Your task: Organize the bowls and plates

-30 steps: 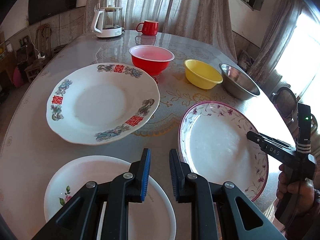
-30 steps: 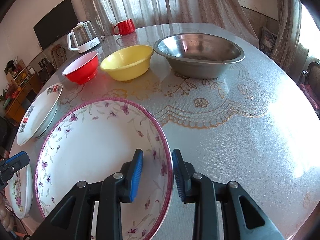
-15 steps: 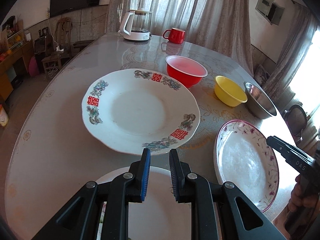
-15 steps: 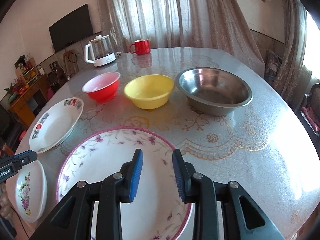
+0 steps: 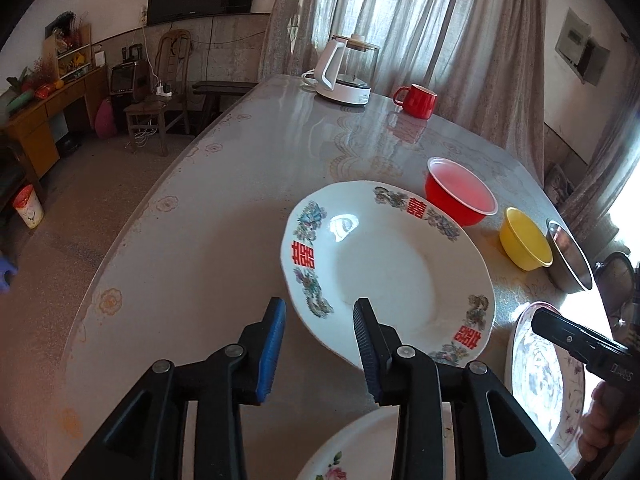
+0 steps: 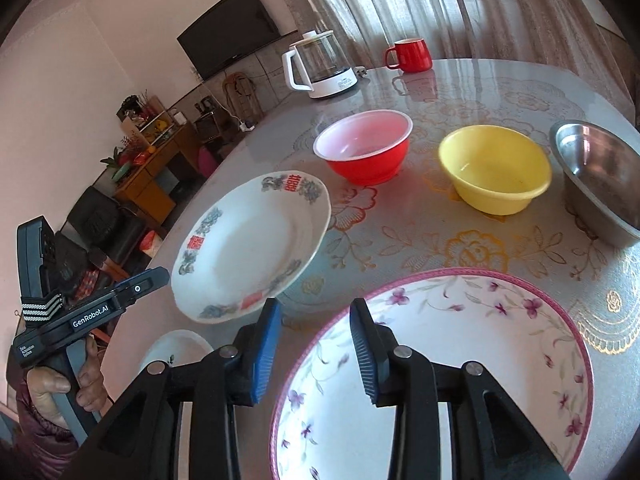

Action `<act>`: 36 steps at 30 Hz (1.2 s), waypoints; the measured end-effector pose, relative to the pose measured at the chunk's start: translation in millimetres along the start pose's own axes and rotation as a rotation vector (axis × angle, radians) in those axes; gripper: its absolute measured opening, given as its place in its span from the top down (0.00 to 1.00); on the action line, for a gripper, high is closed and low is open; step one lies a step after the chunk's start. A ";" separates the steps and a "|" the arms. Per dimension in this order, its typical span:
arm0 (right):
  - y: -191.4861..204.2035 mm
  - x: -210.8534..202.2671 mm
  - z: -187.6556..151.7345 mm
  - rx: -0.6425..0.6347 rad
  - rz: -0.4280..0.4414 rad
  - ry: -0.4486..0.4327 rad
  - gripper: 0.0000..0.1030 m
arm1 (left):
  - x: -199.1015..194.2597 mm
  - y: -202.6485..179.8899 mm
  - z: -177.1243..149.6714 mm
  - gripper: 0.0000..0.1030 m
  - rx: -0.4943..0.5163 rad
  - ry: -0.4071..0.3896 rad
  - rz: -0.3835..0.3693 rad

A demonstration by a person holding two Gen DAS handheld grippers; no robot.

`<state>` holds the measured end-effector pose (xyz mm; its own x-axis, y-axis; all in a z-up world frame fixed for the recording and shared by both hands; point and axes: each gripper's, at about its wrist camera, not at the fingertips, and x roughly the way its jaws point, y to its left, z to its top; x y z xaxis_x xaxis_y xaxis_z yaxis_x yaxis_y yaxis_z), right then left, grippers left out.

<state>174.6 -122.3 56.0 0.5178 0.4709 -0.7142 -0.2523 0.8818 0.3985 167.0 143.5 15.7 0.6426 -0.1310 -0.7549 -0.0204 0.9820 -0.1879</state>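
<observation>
A white plate with red characters [image 5: 392,280] [image 6: 248,248] lies mid-table. My left gripper [image 5: 320,312] hovers at its near left rim. The jaws are opening, and the rim shows in the gap with no pad pressing on it. My right gripper [image 6: 314,316] hangs over the left rim of the purple-flowered plate [image 6: 460,340] [image 5: 548,372]. Its jaws are opening too, and they grip nothing. A small white floral plate [image 5: 360,448] [image 6: 176,348] sits nearest. Behind stand a red bowl [image 6: 364,148], a yellow bowl [image 6: 496,168] and a steel bowl [image 6: 600,176].
A glass kettle [image 5: 344,76] and a red mug [image 5: 416,100] stand at the far end of the round table [image 5: 200,240]. A hand holds the left gripper's handle [image 6: 80,320] at the table's left edge. Chairs and a cabinet stand beyond.
Both grippers have swung left and their jaws have widened. The left one went from over the small floral plate to the red-character plate's rim. The right one now sits at the flowered plate's left rim.
</observation>
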 end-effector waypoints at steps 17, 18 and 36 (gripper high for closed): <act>-4.3 84.5 41.1 0.040 -0.035 0.110 0.67 | 65.1 19.5 37.2 0.73 -0.020 0.070 -0.083; -3.8 88.2 40.6 0.038 -0.028 0.117 0.69 | 67.8 16.1 37.7 0.75 -0.005 0.067 -0.079; -3.5 88.0 35.2 0.027 -0.063 0.115 0.77 | 65.3 10.5 33.6 0.77 -0.010 0.091 -0.087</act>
<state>249.8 -84.9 12.0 0.4344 0.4156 -0.7991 -0.1989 0.9096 0.3649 234.4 149.8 -14.4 0.5703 -0.2282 -0.7891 0.0244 0.9649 -0.2614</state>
